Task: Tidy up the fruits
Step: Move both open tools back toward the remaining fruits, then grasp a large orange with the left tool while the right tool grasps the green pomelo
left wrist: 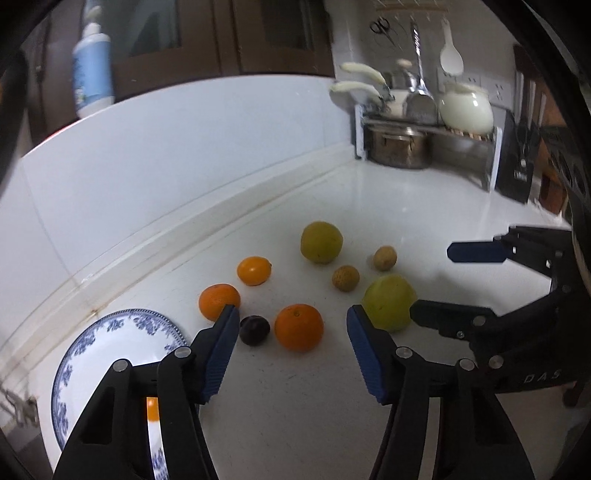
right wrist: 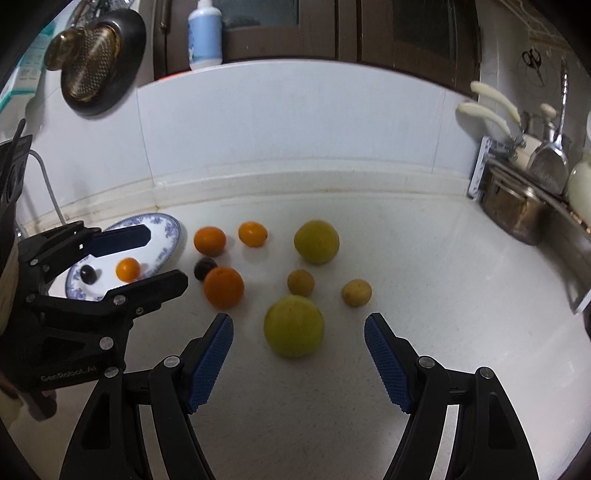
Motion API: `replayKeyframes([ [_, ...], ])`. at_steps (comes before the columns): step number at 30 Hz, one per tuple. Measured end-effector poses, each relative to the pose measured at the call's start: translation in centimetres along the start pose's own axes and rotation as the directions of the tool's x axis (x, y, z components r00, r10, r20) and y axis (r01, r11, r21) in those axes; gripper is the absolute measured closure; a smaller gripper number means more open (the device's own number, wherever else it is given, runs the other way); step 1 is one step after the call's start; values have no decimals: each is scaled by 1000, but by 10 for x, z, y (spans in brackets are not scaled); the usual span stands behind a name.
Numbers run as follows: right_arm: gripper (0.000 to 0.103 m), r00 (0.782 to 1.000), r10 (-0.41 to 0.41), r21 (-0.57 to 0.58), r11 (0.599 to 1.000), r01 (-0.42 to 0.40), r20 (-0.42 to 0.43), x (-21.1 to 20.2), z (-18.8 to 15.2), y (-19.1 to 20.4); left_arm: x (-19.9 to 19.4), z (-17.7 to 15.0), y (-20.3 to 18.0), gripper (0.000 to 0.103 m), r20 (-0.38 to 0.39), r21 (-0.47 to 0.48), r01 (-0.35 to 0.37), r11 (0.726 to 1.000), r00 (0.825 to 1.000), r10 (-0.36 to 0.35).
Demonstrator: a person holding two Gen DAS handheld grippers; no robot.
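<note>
Fruits lie on the white counter: three oranges [left wrist: 298,326], a dark plum [left wrist: 254,329], two yellow-green fruits [left wrist: 388,302] [left wrist: 321,242] and two small brown fruits [left wrist: 345,278]. A blue-patterned plate [right wrist: 162,236] at the left holds a small orange [right wrist: 127,269] and a dark fruit [right wrist: 88,274]. My left gripper [left wrist: 291,321] is open and empty, with the near orange and plum between its fingers. My right gripper [right wrist: 298,328] is open and empty, with the near yellow-green fruit [right wrist: 294,325] between its fingers.
A dish rack [left wrist: 424,140] with a steel pot, ladles and a white jar stands at the back right. A blue bottle [right wrist: 205,35] sits on the ledge above the white backsplash. A dark pan [right wrist: 99,59] hangs at the left.
</note>
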State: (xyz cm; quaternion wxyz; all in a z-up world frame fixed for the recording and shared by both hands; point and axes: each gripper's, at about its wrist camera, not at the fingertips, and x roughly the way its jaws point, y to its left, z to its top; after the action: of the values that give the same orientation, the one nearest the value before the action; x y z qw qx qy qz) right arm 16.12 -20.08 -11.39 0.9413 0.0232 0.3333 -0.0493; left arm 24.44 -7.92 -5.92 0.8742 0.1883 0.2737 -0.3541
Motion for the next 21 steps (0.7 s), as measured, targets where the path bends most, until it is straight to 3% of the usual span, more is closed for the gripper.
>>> replayKeyframes([
  [7, 30, 999, 13, -22, 1000, -14, -38, 21, -3, -1, 25, -5, -3, 50, -53, 86, 44, 995, 998, -39],
  [21, 42, 990, 78, -1, 997, -79, -113, 52, -6, -4, 52, -5, -2, 54, -116, 115, 81, 990, 991, -68],
])
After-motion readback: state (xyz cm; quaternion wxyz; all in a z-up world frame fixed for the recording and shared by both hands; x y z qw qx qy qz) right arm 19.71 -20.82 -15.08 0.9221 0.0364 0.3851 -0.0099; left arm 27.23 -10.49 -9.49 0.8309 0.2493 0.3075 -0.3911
